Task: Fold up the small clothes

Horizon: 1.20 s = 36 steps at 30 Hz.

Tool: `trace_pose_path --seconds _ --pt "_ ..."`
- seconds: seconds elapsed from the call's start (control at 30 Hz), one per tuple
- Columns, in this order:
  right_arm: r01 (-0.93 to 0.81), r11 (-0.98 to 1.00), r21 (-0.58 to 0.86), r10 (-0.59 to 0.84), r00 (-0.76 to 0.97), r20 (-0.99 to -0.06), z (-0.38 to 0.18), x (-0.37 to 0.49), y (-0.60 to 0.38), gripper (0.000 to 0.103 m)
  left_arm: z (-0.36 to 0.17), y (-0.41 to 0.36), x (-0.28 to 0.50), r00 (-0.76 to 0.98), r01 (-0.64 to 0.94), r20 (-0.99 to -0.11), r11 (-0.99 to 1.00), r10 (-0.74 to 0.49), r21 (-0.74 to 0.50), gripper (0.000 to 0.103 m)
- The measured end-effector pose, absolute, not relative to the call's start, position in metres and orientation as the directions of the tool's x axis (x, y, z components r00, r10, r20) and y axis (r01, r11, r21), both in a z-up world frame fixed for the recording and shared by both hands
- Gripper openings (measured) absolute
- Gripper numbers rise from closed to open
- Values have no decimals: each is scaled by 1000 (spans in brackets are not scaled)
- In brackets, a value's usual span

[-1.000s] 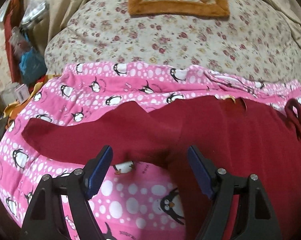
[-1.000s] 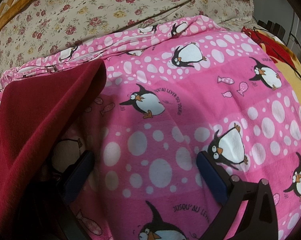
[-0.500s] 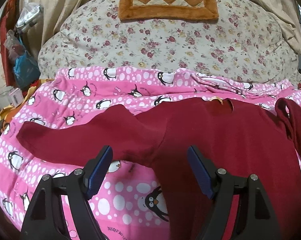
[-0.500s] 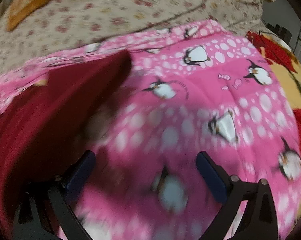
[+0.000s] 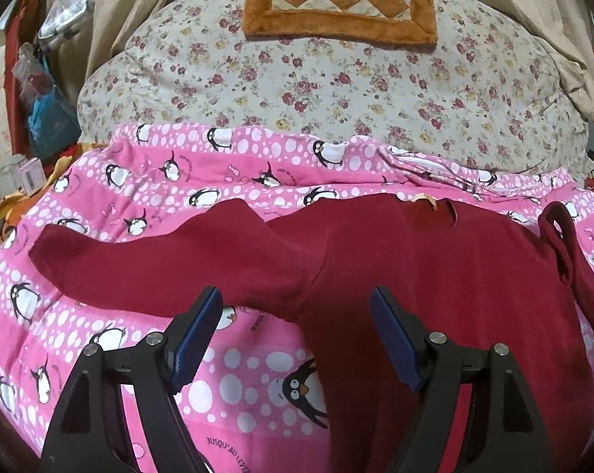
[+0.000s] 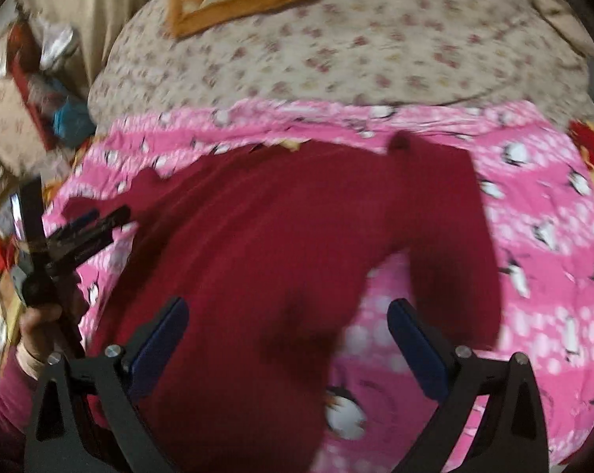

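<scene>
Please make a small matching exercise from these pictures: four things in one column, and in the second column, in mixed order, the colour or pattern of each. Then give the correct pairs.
Things:
1. garment
2. blanket
3. quilt
4. cushion

Colour or pattern:
A. cream with small flowers
B. plain dark red
C. orange border with checked middle
D. pink with penguins and white dots

Pairs: 1-B, 2-D, 3-A, 4-C

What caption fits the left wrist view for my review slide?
Open left gripper poised over a dark red garment spread on a pink penguin blanket, one sleeve extended.
</scene>
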State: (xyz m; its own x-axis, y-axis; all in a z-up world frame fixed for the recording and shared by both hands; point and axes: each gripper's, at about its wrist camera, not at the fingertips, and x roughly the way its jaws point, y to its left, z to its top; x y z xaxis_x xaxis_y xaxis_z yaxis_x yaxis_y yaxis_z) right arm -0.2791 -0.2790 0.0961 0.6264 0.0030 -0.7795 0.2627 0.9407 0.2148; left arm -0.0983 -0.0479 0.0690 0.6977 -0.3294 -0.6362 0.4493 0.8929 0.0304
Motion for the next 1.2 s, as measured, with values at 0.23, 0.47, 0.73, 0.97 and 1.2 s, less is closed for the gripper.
trace_pose_path --seconds 0.23,0.47,0.73,0.97,1.2 --pt "307 936 171 -53 605 -795 83 -239 -248 102 67 -45 -90 678 438 -650 899 -343 -18 59" --pt "336 906 259 42 537 -842 68 -212 -246 102 67 -43 -86 675 424 -654 905 -341 -34 59" --pt "349 915 200 -32 558 -829 70 -205 -238 102 67 -43 -86 677 419 -656 908 -335 -31 59" --pt "393 906 159 -98 559 -824 71 -201 -244 102 66 -43 -86 680 418 -656 908 -326 -18 59" --pt "447 889 99 -181 542 -820 69 -198 -248 102 63 -49 -84 670 435 -667 900 -326 -3 59"
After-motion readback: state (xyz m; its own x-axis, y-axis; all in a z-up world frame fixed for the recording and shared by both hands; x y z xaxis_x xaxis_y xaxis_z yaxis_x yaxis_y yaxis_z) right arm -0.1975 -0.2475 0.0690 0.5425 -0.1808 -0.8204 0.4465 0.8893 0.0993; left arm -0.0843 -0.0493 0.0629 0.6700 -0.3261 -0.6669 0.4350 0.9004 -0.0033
